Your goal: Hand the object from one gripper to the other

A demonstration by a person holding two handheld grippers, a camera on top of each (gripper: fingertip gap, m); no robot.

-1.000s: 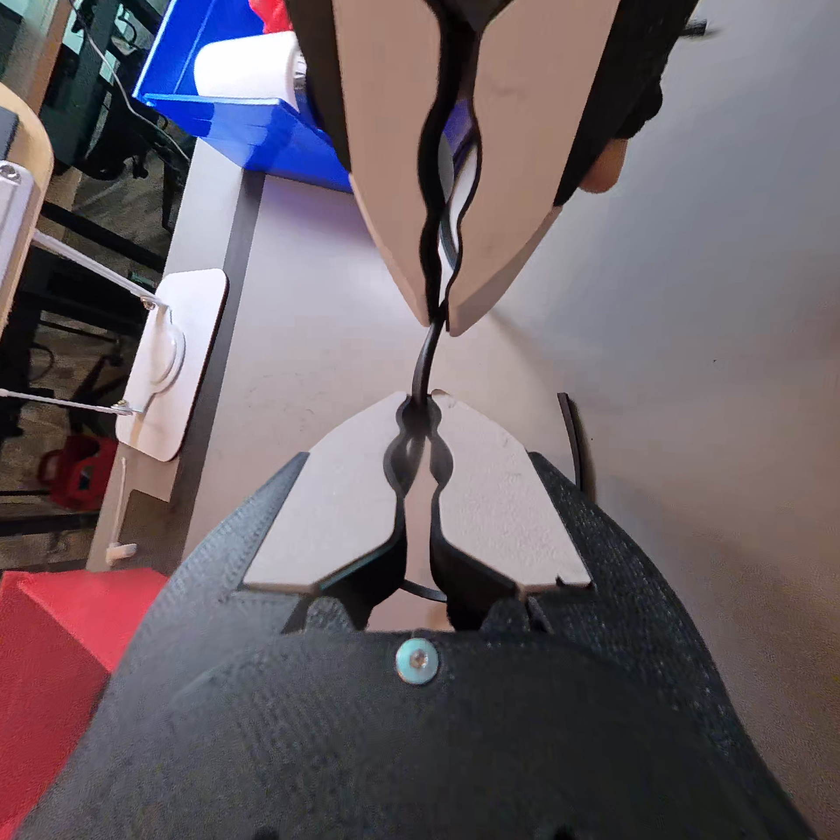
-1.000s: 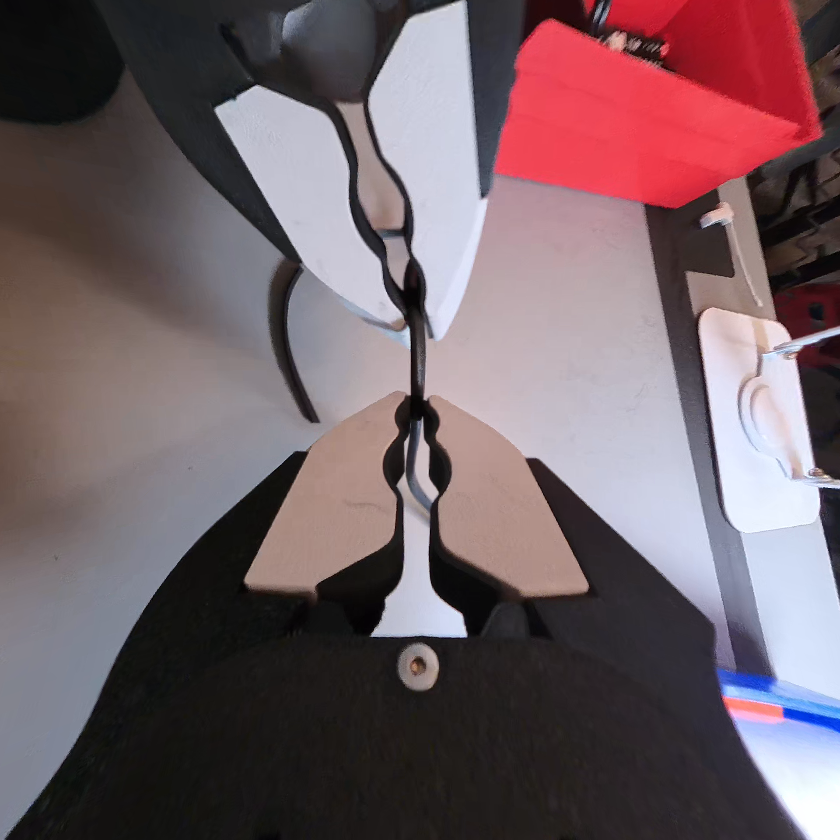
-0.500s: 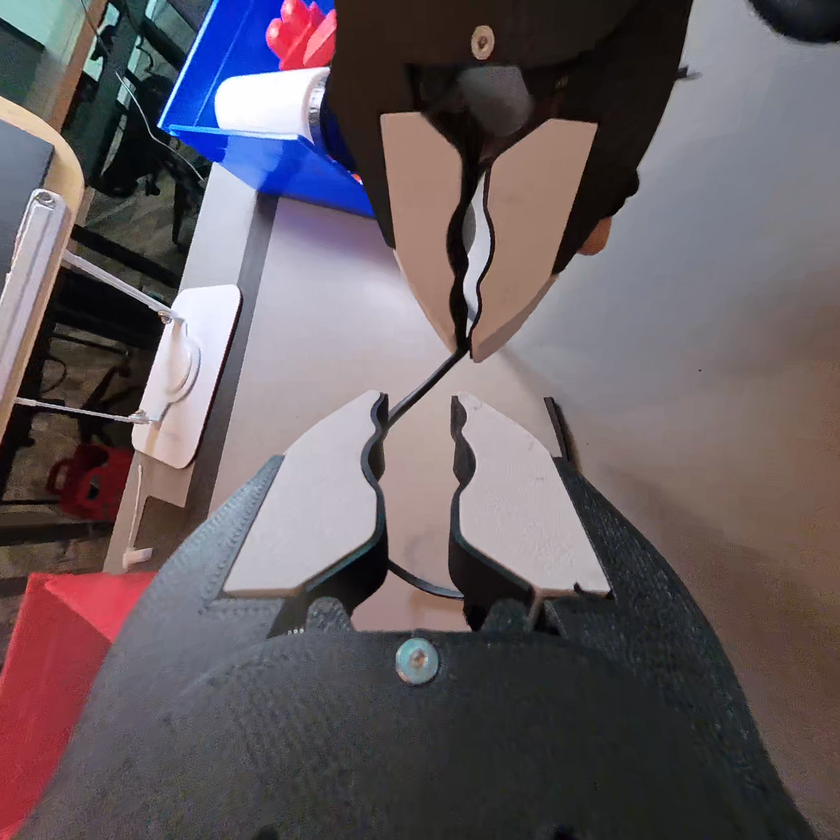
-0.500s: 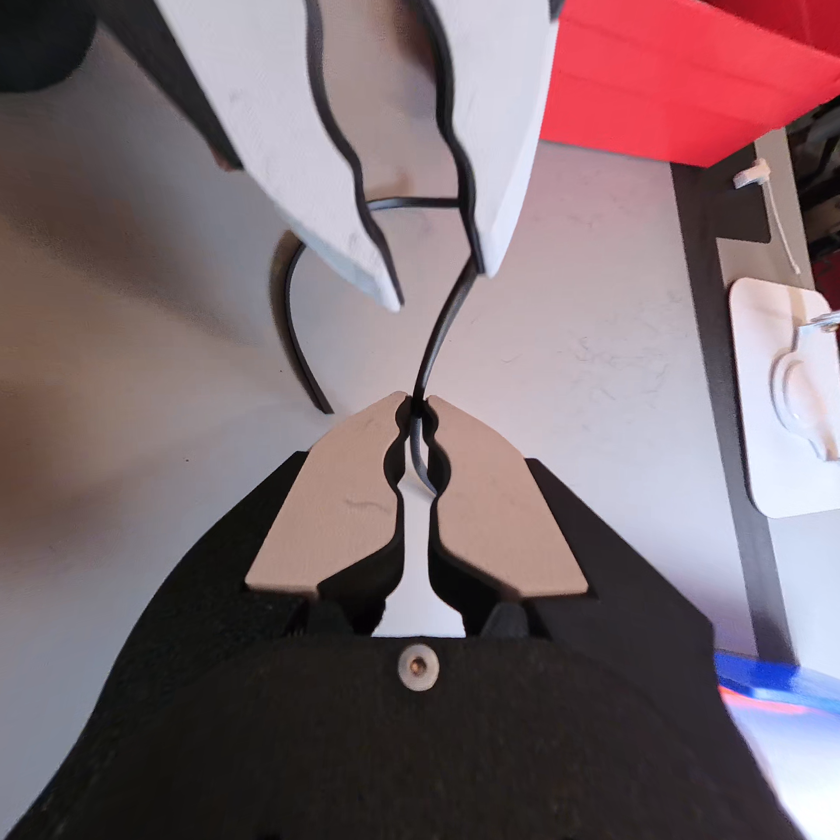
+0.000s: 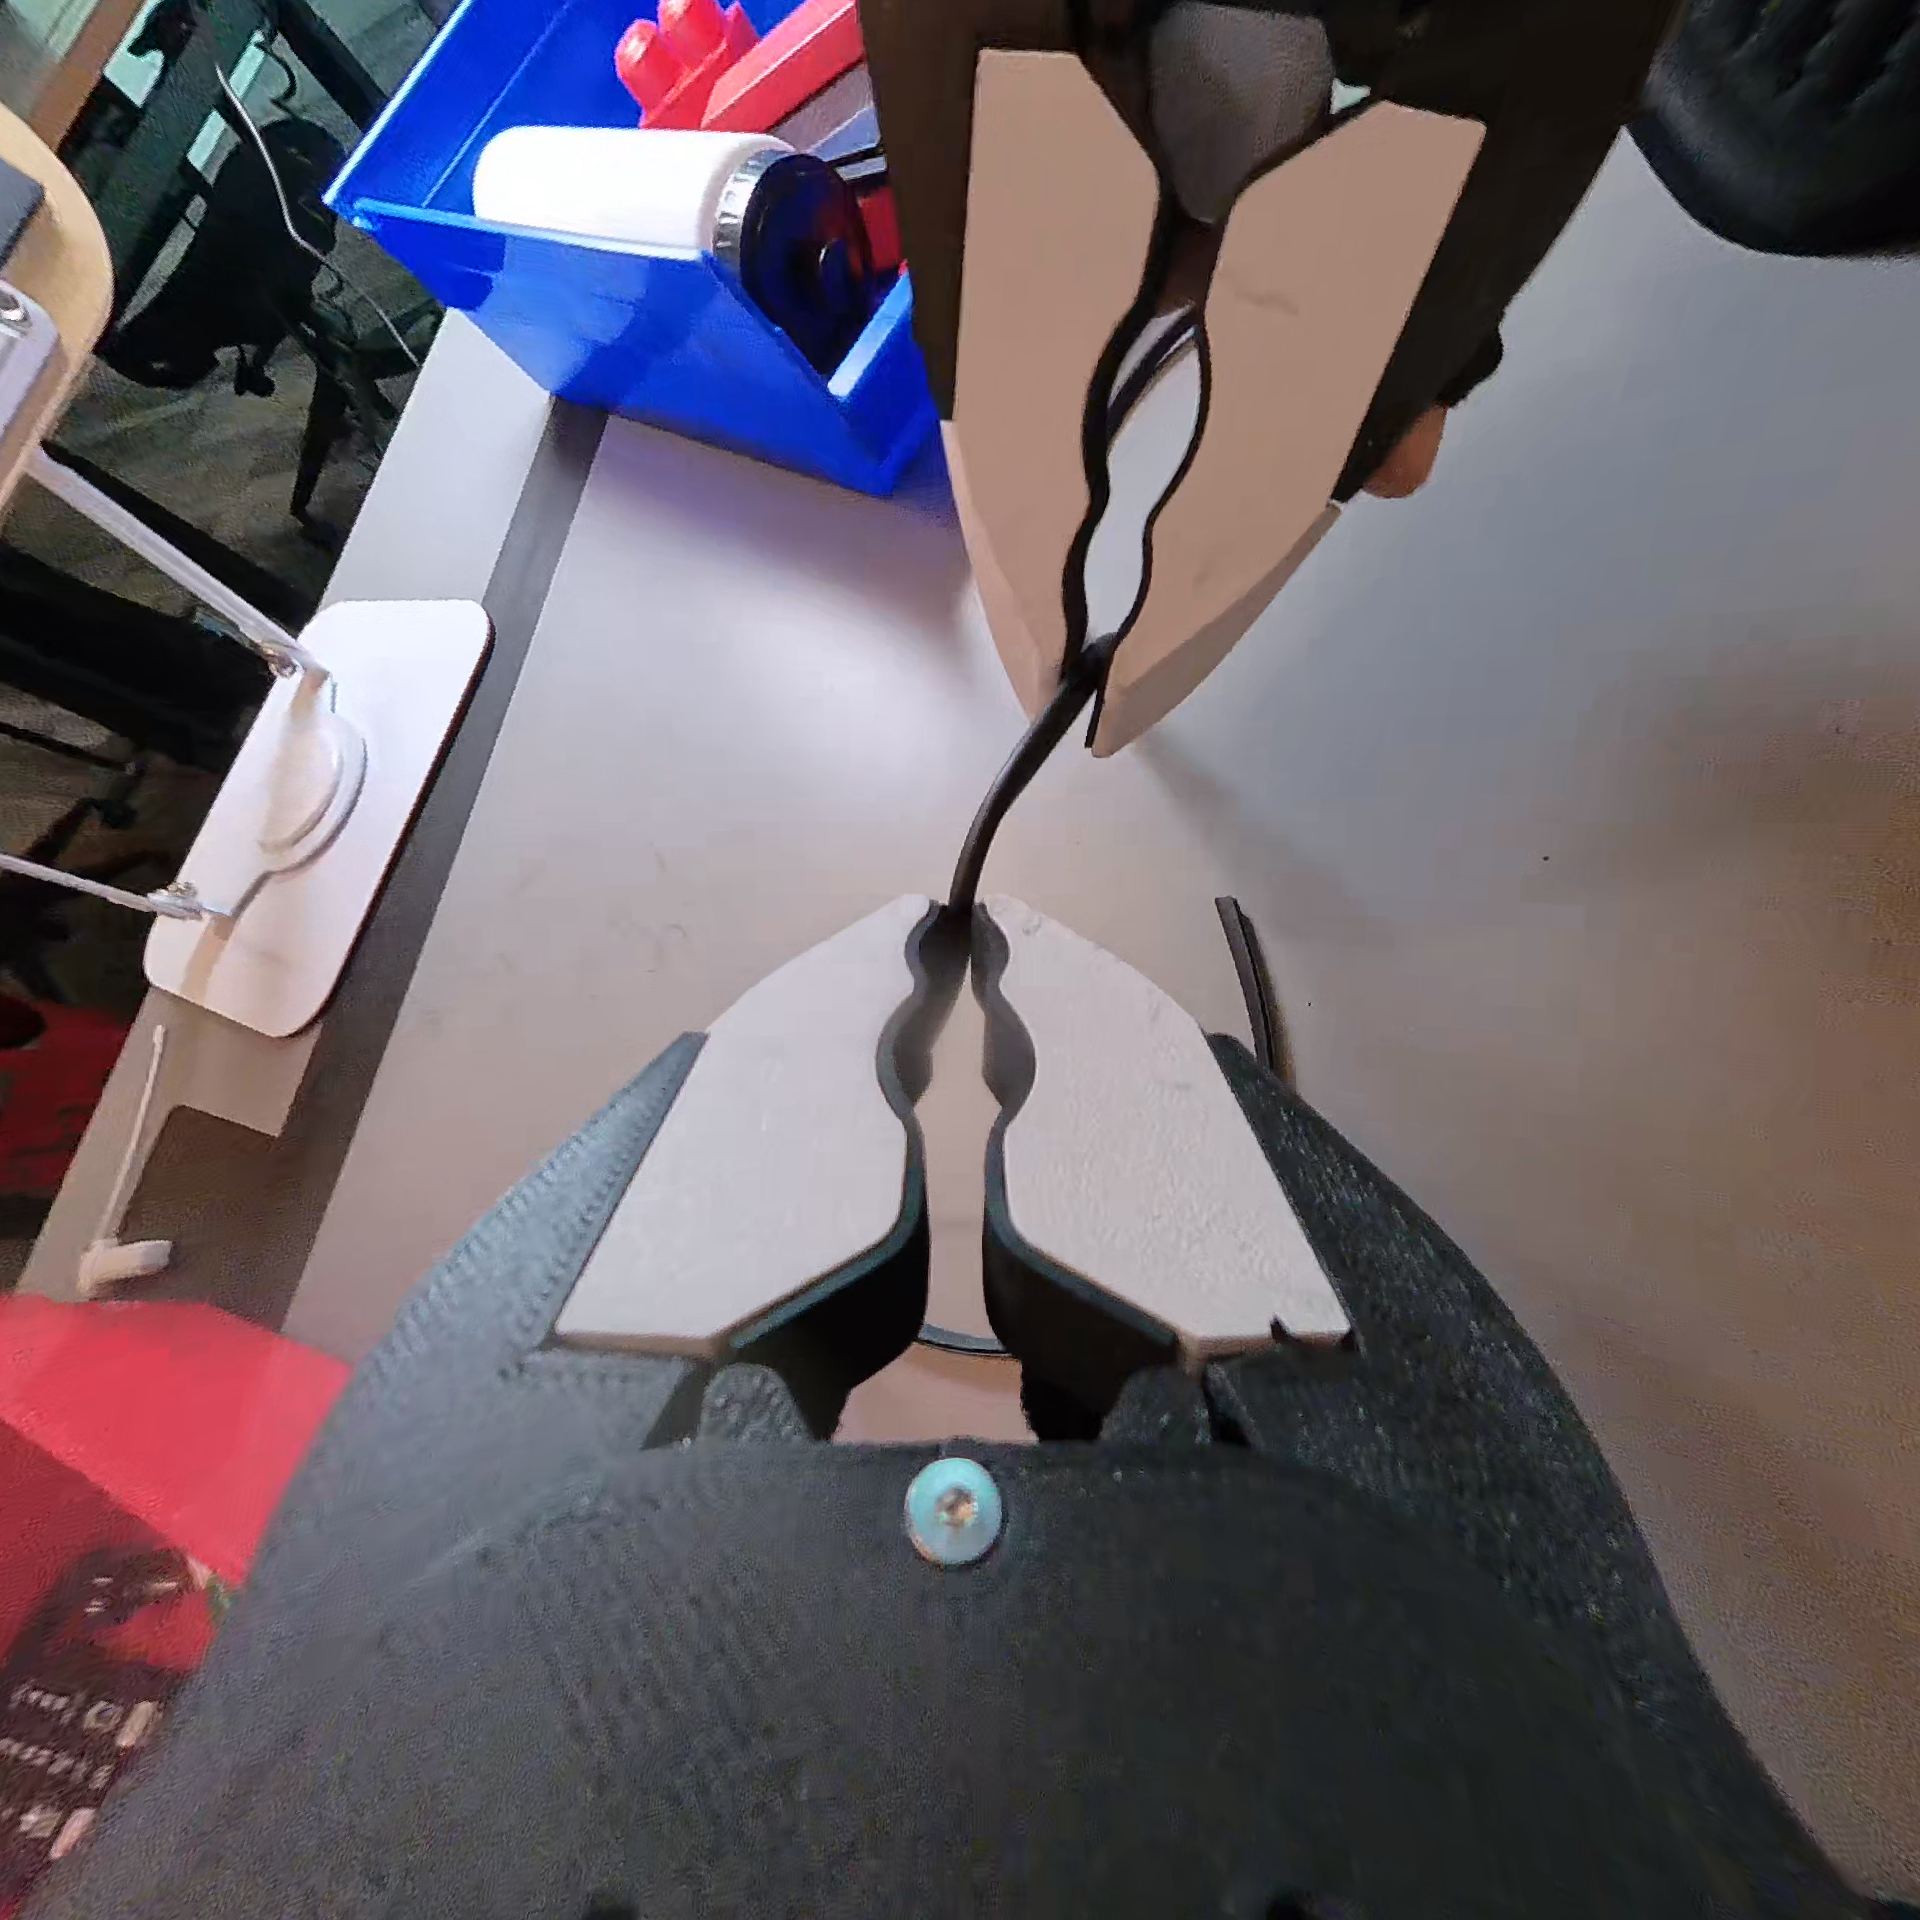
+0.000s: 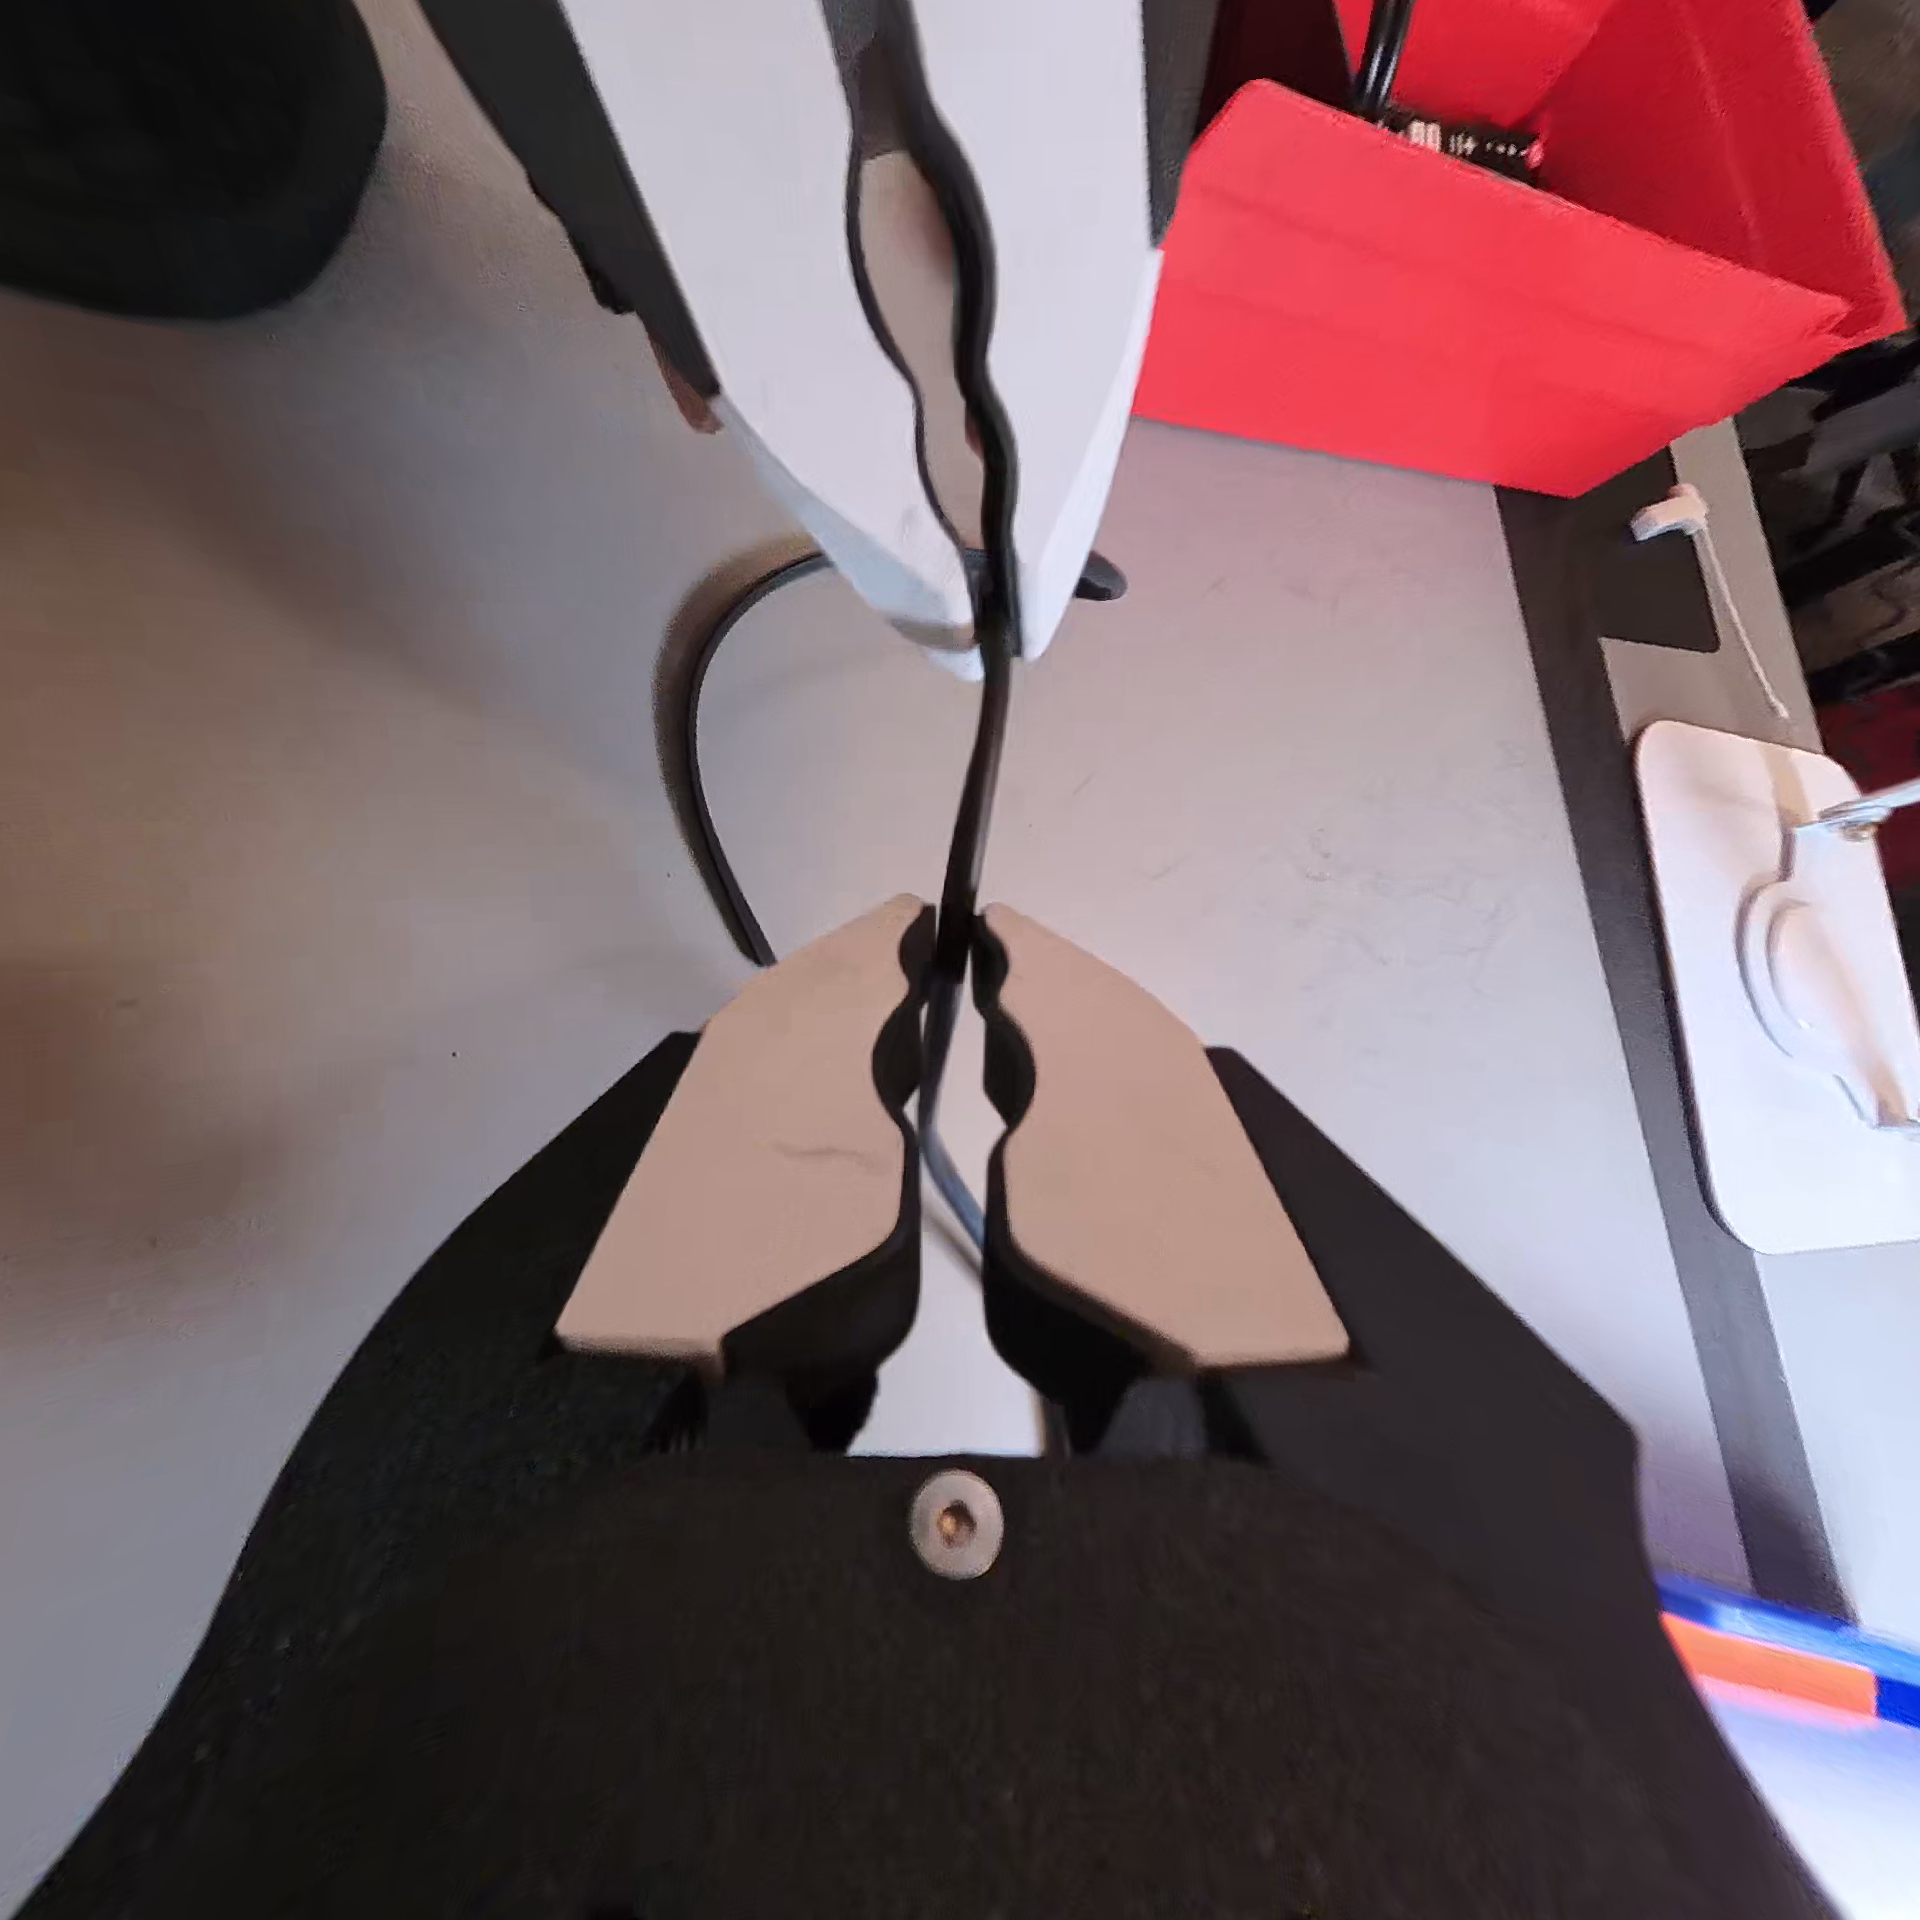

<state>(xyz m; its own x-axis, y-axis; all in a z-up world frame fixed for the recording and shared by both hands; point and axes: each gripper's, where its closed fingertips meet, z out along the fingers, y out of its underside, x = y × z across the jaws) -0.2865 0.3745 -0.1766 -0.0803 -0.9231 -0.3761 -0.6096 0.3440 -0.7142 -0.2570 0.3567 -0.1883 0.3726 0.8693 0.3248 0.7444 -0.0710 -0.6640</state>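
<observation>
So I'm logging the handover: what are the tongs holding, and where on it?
Both tongs, left and right, pinch one thin black cable at their tips, a short span apart.

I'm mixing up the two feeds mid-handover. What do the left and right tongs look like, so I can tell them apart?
The left tongs have pale grey-white flat fingers with wavy black-edged inner sides, on a textured black body with a silver-blue screw. The right tongs share that shape, but with tan-beige fingers, a matte black body and a plain metal screw. A black glove shows behind them.

Two grippers held tip to tip.
The left gripper (image 5: 954, 912) and right gripper (image 6: 954, 912) are both clamped on the black cable (image 5: 1013, 790).
</observation>
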